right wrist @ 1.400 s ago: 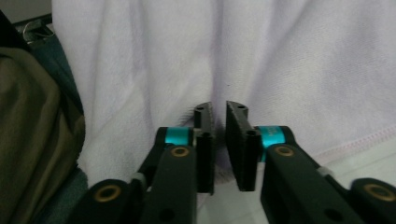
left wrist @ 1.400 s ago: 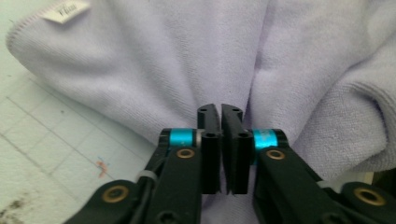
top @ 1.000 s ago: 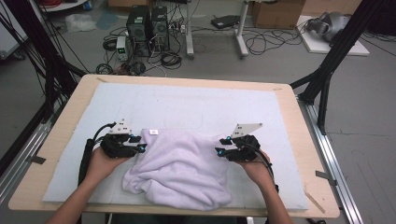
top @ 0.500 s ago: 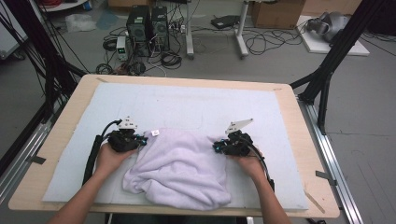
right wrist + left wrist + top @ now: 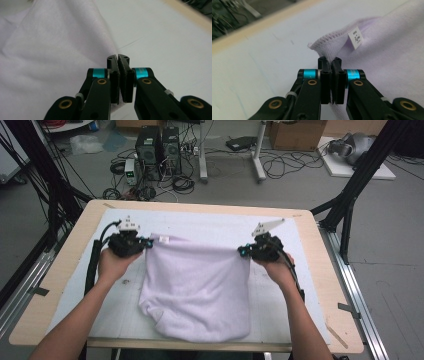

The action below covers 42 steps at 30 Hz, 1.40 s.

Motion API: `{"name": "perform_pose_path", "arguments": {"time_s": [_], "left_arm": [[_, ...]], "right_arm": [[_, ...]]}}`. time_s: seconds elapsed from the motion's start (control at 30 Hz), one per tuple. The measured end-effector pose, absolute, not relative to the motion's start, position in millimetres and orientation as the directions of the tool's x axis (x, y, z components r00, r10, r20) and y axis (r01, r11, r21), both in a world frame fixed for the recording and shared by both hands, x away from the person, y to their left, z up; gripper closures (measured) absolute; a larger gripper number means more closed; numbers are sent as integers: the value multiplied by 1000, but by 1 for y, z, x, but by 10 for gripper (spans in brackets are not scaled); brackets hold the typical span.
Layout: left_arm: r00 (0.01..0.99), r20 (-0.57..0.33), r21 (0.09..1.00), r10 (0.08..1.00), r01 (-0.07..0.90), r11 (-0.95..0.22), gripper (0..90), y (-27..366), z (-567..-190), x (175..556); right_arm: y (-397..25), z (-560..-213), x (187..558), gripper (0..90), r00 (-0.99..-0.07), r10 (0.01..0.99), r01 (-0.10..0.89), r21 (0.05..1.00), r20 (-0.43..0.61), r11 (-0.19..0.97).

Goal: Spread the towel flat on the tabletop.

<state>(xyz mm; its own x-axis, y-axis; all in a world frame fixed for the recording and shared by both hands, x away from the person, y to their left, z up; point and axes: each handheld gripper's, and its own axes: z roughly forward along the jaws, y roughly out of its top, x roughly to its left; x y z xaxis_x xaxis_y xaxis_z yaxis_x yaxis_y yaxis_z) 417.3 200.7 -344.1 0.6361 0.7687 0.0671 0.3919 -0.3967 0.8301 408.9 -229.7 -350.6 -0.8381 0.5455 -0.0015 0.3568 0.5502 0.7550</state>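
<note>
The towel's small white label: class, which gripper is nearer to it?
Left. The left gripper pinches the towel corner right beside the label; the right gripper grips the opposite corner, across the towel.

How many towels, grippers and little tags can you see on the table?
Towels: 1, the towel
Grippers: 2, the left gripper and the right gripper, each shut on a towel corner
Tags: 1, the white tag
Total: 4
</note>
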Motion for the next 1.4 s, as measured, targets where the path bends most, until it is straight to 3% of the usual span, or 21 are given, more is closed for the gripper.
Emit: {"name": "perform_pose_path", "arguments": {"time_s": [0.07,0.13,0.2,0.27,0.4,0.6,0.77,0.87,0.93,1.2,1.3,1.4], "left_arm": [[595,115,843,796,366,-395,842,195,-331,436],[525,108,834,844,414,-365,591,191,-327,455],[540,28,827,841,460,-323,558,194,-335,462],[568,41,816,822,456,-356,537,195,-345,457],[611,-26,797,791,490,-353,520,202,-374,440],[674,-28,775,738,481,-410,505,209,-406,401],[722,-45,783,691,455,-424,505,212,-416,366],[754,-66,790,653,439,-427,501,212,-419,343],[773,-71,789,630,430,-439,500,211,-421,330],[848,-72,765,525,385,-516,490,199,-433,297],[862,-55,749,504,369,-550,536,190,-438,295],[863,-42,744,503,363,-561,632,184,-440,297]], "right_arm": [[-230,-335,426,855,-804,594,357,773,-31,524],[-232,-324,448,684,-707,703,367,810,-77,458],[-234,-331,458,644,-684,729,419,808,-20,415],[-232,-344,459,603,-700,714,456,781,19,427],[-229,-368,442,591,-738,675,440,760,2,479],[-226,-391,398,555,-796,605,420,754,37,506],[-220,-398,362,532,-842,538,367,768,35,525],[-212,-398,344,503,-869,492,375,728,60,574],[-211,-399,328,522,-885,465,309,772,20,555],[-211,-428,294,498,-913,401,314,769,82,557],[-208,-439,288,525,-919,384,320,745,93,585],[-204,-445,284,626,-923,380,303,730,64,613]]}}
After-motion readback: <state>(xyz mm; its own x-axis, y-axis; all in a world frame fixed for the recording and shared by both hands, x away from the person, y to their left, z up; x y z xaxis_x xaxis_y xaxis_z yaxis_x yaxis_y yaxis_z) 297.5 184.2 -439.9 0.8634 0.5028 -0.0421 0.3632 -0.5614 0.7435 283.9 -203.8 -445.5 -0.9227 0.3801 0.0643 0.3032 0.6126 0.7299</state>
